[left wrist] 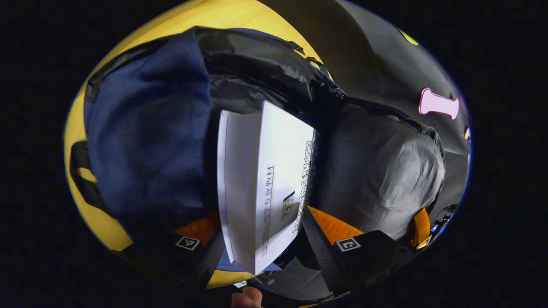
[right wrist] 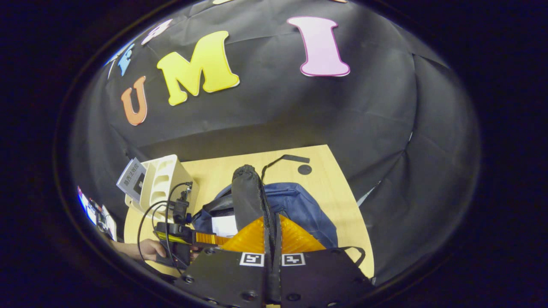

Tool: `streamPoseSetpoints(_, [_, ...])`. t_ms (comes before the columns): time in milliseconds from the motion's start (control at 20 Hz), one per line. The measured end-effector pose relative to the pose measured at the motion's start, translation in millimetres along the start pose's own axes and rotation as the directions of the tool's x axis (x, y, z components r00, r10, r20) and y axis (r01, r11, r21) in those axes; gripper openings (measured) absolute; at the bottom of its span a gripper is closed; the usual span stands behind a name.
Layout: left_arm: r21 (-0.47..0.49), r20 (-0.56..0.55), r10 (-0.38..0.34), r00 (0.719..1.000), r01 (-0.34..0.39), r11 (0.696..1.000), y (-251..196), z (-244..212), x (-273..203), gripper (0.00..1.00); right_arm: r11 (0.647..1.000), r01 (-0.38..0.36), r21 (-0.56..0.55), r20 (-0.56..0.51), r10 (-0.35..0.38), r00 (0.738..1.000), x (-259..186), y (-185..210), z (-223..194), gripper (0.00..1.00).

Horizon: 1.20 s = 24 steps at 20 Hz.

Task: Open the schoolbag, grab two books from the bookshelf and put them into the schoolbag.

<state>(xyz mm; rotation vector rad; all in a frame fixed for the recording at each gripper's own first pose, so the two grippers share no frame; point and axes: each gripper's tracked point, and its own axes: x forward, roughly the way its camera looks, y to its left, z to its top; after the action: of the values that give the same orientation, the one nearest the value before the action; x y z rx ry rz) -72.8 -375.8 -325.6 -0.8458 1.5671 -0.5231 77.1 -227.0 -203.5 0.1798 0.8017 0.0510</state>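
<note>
My left gripper (left wrist: 261, 239) is clamping a white book (left wrist: 265, 179) halfway inside the open schoolbag (left wrist: 150, 128) on the table (right wrist: 329, 188). My right gripper (right wrist: 272, 239) is pinching the bag's flap (right wrist: 247, 192) upright.

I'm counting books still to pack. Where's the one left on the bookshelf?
In the right gripper view, the remaining book leans on the far-left end of the white bookshelf.

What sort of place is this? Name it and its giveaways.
Likely a staged recording booth, not a home: black cloth wall behind a small wooden table, holding just a schoolbag and a white bookshelf.
</note>
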Motion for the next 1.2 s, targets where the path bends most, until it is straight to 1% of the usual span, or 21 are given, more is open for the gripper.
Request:
streamPoseSetpoints(100, [0.033,0.007,0.089,0.996,-0.089,0.995,5,0,-18,0.99,1.000,0.005,0.000,0.000,-0.005,1.000,0,0,-1,0.00])
streamPoseSetpoints(200, [0.078,0.011,0.150,0.989,-0.150,0.986,5,-1,-40,0.99,1.000,0.009,-0.008,-0.005,-0.009,1.000,0,0,-5,0.00])
streamPoseSetpoints(300, [0.130,0.034,0.183,0.982,-0.186,0.974,-4,-4,-66,0.99,1.000,0.014,-0.021,-0.008,-0.014,1.000,2,0,-6,0.00])
streamPoseSetpoints(450, [0.211,0.086,0.262,0.961,-0.275,0.938,-15,-14,-122,0.99,0.999,0.024,-0.035,-0.002,-0.024,1.000,-1,1,-4,0.00])
streamPoseSetpoints(550, [0.246,0.162,0.264,0.951,-0.298,0.922,-23,-8,-161,0.99,0.999,0.027,-0.041,-0.001,-0.027,1.000,-2,5,-5,0.00])
streamPoseSetpoints(650, [0.289,0.251,0.311,0.917,-0.378,0.880,-15,2,-201,0.99,0.998,0.032,-0.048,0.002,-0.032,0.999,-2,7,-3,0.00])
streamPoseSetpoints(750, [0.313,0.337,0.353,0.873,-0.457,0.832,-3,9,-233,0.99,0.998,0.037,-0.051,0.005,-0.037,0.999,-6,11,-4,0.00])
streamPoseSetpoints(850, [0.325,0.404,0.374,0.835,-0.513,0.795,4,10,-258,0.99,0.997,0.045,-0.066,0.006,-0.045,0.999,-7,15,-7,0.00])
streamPoseSetpoints(950, [0.327,0.478,0.395,0.785,-0.577,0.749,12,15,-293,1.00,0.996,0.049,-0.079,0.003,-0.048,0.999,-8,20,-9,0.00])
streamPoseSetpoints(1000, [0.314,0.514,0.415,0.751,-0.615,0.723,17,20,-311,0.99,0.996,0.047,-0.081,0.001,-0.047,0.999,-9,23,-12,0.00])
streamPoseSetpoints(1050, [0.301,0.534,0.420,0.733,-0.630,0.717,18,23,-328,0.99,0.995,0.047,-0.084,-0.003,-0.047,0.999,-9,26,-13,0.00])
streamPoseSetpoints(1100, [0.285,0.547,0.420,0.724,-0.633,0.720,19,27,-344,0.99,0.995,0.047,-0.090,-0.004,-0.048,0.999,-8,29,-13,0.00])
streamPoseSetpoints(1150, [0.264,0.567,0.419,0.709,-0.638,0.724,20,32,-364,0.99,0.994,0.048,-0.097,-0.004,-0.049,0.999,-9,32,-12,0.03])
streamPoseSetpoints(1200, [0.248,0.589,0.420,0.690,-0.649,0.719,23,40,-382,0.99,0.993,0.050,-0.105,-0.003,-0.050,0.999,-9,33,-13,0.00])
